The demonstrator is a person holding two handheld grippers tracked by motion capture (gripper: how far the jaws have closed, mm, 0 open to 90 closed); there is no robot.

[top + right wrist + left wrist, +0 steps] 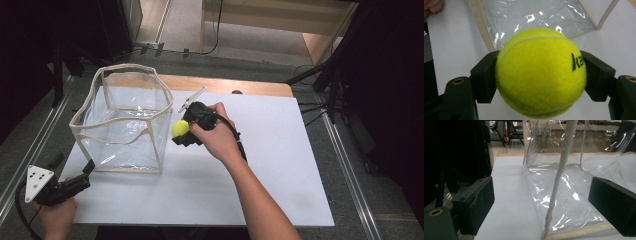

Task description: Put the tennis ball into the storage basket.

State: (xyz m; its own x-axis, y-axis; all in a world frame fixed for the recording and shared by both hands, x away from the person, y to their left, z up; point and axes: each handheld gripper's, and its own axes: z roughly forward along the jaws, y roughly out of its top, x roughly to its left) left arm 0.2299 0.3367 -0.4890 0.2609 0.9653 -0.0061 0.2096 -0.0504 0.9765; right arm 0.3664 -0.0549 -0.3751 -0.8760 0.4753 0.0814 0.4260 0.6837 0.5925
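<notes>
Jaws of the right gripper [179, 131] are clamping the fuzzy yellow-green tennis ball [541, 72] just beside the clear plastic cube bag with beige trim [122, 122]; bag's open top is lying up and leftward. Left gripper [82, 176] jaws are standing wide, straddling the bag's near corner.

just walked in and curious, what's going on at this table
A person works two handheld grippers at a white table. The right gripper is shut on a yellow tennis ball, held beside the clear plastic bin. The left gripper sits open at the bin's near corner, its jaws either side of the corner seam without gripping it.
</notes>
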